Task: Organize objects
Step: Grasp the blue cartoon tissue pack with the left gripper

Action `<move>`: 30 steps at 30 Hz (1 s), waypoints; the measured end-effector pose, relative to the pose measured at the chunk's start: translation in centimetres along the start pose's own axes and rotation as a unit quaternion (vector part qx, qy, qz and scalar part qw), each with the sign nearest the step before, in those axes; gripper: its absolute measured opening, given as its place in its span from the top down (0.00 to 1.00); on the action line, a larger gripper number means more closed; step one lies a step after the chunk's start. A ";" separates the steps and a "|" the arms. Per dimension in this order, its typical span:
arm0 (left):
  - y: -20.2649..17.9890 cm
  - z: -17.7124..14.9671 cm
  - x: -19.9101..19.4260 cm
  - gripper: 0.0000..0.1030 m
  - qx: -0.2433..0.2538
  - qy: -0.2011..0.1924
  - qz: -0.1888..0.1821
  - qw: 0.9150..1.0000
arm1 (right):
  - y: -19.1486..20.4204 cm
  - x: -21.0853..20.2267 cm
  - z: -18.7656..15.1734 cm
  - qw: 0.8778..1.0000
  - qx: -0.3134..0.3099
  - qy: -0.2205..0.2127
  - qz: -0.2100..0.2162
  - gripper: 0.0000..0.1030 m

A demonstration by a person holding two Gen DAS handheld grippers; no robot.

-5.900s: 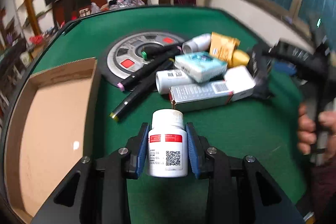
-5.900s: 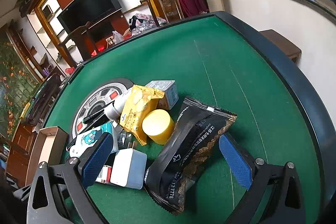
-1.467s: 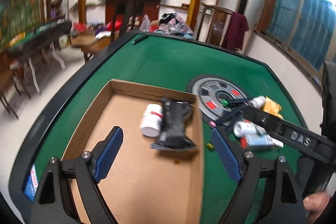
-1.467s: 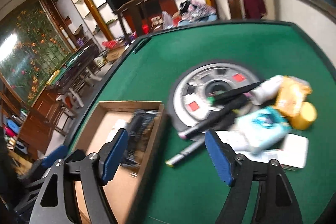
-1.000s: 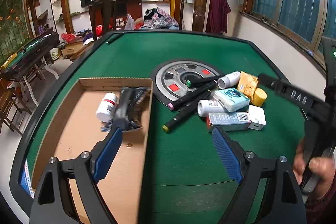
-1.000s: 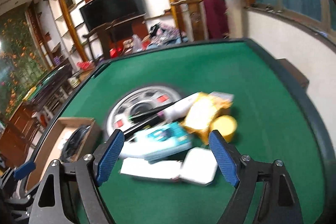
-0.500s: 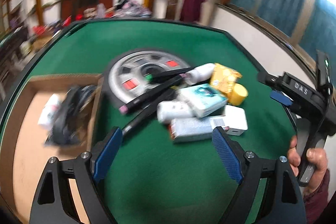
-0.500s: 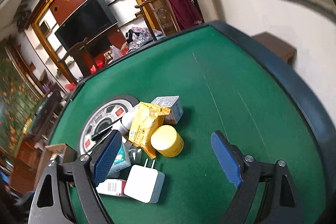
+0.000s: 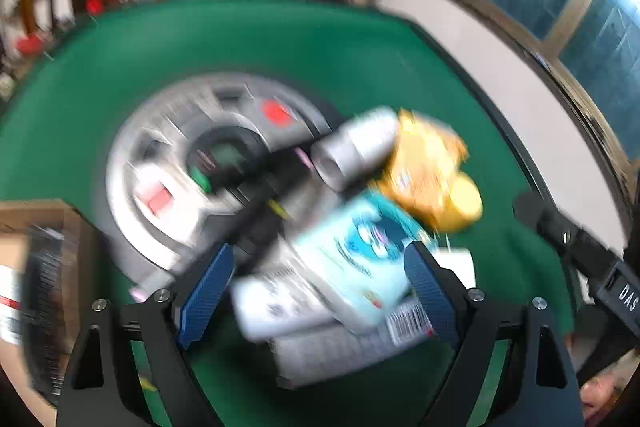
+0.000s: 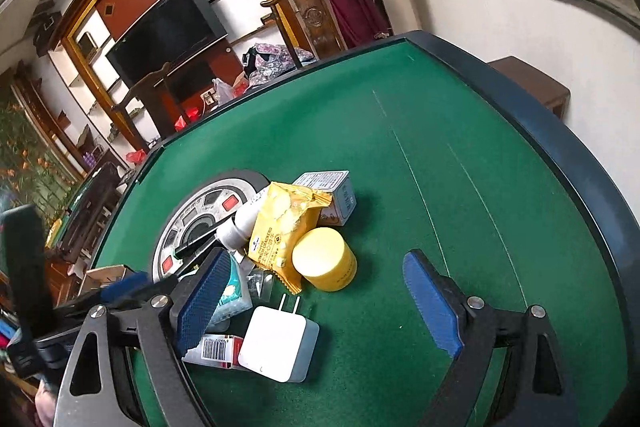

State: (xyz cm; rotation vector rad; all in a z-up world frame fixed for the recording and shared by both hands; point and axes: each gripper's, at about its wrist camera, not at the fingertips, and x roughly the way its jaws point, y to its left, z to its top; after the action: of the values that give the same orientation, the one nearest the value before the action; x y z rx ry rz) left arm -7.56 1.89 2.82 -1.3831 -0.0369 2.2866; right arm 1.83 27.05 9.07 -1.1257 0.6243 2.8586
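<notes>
Green felt is filling the left wrist view, where we are looking through heavy motion blur at the table (image 9: 328, 51). Our left gripper (image 9: 318, 291) is holding its blue-padded fingers (image 9: 204, 291) spread wide with nothing between the pads, hovering over a heap of small things. Between the fingers we are seeing a pale blue tissue pack (image 9: 360, 259) lying on a white cylindrical bottle (image 9: 276, 303) and a long white carton with a barcode (image 9: 352, 343). Beyond them a grey-white bottle (image 9: 356, 147) is lying beside a crinkled yellow snack packet (image 9: 428, 163) and a round yellow jar (image 9: 464, 203). Dark marker pens (image 9: 256, 195) are crossing a round grey control panel with red buttons (image 9: 180, 155). At the left edge a brown cardboard box (image 9: 36, 215) is holding a black packet (image 9: 48, 275). The black frame of the right gripper (image 9: 580, 259) is showing at the right edge.

In the sharp right wrist view, our right gripper (image 10: 316, 303) is also keeping its blue fingers (image 10: 430, 303) wide apart and empty. Between them, a white plug adapter (image 10: 276, 343) is resting on the green table (image 10: 420, 155), overlapping the barcode carton (image 10: 216, 347). The yellow jar (image 10: 324, 259) is touching the yellow snack packet (image 10: 280, 223), with a small grey-white printed box (image 10: 332, 191) behind. The tissue pack (image 10: 232, 291) is partly hidden by the left finger.
</notes>
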 end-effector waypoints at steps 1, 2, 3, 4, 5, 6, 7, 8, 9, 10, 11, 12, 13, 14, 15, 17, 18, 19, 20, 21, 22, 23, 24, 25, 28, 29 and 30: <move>-0.4 -0.4 -0.2 0.16 0.015 -0.007 -0.002 1.000 | 0.0 0.1 0.0 1.000 -0.001 0.003 0.000 0.11; -0.9 -0.9 0.0 0.16 0.027 0.012 -0.023 0.999 | 0.0 0.2 -0.1 1.000 0.000 0.005 0.000 0.11; -1.3 -1.5 0.3 0.16 0.032 0.040 -0.055 0.997 | -0.1 0.3 -0.1 1.000 0.002 0.007 0.000 0.11; -1.7 -2.1 0.2 0.16 0.036 0.053 -0.078 0.995 | -0.3 0.4 -0.1 1.000 0.004 0.009 0.001 0.11; -2.3 -2.8 0.0 0.16 0.046 0.061 -0.098 0.992 | -0.4 0.5 -0.1 1.000 0.008 0.011 0.002 0.11; -2.9 -3.4 -0.4 0.16 0.061 0.067 -0.111 0.990 | -0.6 0.5 0.0 1.000 0.011 0.012 0.002 0.11; -3.4 -4.0 -0.9 0.16 0.075 0.068 -0.116 0.988 | -0.6 0.6 0.0 1.000 0.013 0.013 0.002 0.11; -3.6 -4.4 -1.2 0.16 0.080 0.064 -0.113 0.988 | -0.8 0.6 0.0 1.000 0.018 0.014 0.003 0.11; -3.5 -4.6 -1.7 0.16 0.079 0.056 -0.105 0.990 | -0.9 0.7 0.1 1.000 0.022 0.015 0.004 0.11; -3.4 -4.6 -1.9 0.16 0.074 0.049 -0.096 0.991 | -1.1 0.7 0.1 0.999 0.028 0.017 0.004 0.11; -3.0 -4.5 -2.1 0.16 0.066 0.040 -0.082 0.994 | -1.2 0.8 0.1 0.999 0.031 0.018 0.004 0.11; -2.7 -4.3 -2.2 0.16 0.055 0.029 -0.065 0.996 | -1.4 0.8 0.1 0.999 0.034 0.019 0.004 0.11; -2.4 -4.2 -2.4 0.16 0.046 0.019 -0.054 0.997 | -1.4 0.9 0.2 0.999 0.036 0.021 0.003 0.11; -2.1 -3.9 -2.5 0.16 0.036 0.009 -0.047 0.998 | -1.4 0.9 0.2 0.999 0.038 0.022 0.003 0.11; -1.9 -3.7 -2.7 0.16 0.026 -0.003 -0.043 0.999 | -1.4 0.9 0.1 0.999 0.039 0.022 0.005 0.11; -2.0 -3.3 -2.8 0.16 0.022 -0.022 -0.024 0.999 | -1.4 0.8 0.2 0.999 0.038 0.020 0.003 0.11; -2.3 -3.2 -2.9 0.16 0.027 -0.032 -0.012 0.999 | -1.4 0.9 0.2 0.999 0.038 0.019 0.003 0.11; -2.3 -2.1 -2.3 0.16 0.041 -0.035 0.006 0.999 | -1.3 0.9 0.2 0.999 0.038 0.020 0.003 0.11; -2.7 -1.9 -2.2 0.16 0.053 -0.036 0.022 0.998 | -1.3 0.9 0.1 0.999 0.038 0.021 0.004 0.11; -3.1 -1.6 -1.9 0.16 0.066 -0.037 0.039 0.996 | -1.3 0.9 0.1 0.999 0.039 0.022 0.004 0.11; -3.6 -1.4 -1.4 0.16 0.081 -0.038 0.056 0.994 | -1.3 0.9 0.1 0.999 0.038 0.023 0.004 0.11; -4.0 -1.3 -1.2 0.16 0.093 -0.038 0.068 0.993 | -1.3 0.9 0.1 0.999 0.038 0.023 0.004 0.11; -4.5 -1.1 -0.7 0.16 0.108 -0.037 0.083 0.990 | -1.3 0.9 0.1 0.999 0.038 0.022 0.003 0.11; -4.8 -0.9 -0.3 0.16 0.116 -0.036 0.090 0.988 | -1.3 0.9 0.1 0.999 0.038 0.020 0.003 0.11; -5.5 -0.8 0.8 0.24 0.137 -0.024 0.102 0.985 | -1.3 0.8 0.2 0.999 0.037 0.018 0.002 0.11; -5.4 -0.8 1.2 0.48 0.137 -0.013 0.099 0.986 | -1.3 0.8 0.2 0.999 0.037 0.019 0.002 0.11; -5.4 -0.9 1.4 0.54 0.132 -0.002 0.094 0.987 | -1.3 0.8 0.1 0.999 0.036 0.020 0.002 0.11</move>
State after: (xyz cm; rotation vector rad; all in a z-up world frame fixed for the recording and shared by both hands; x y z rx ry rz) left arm -5.30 7.10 2.54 -1.2893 0.3983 2.3426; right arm 1.32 28.22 8.12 -1.1739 0.7271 2.7982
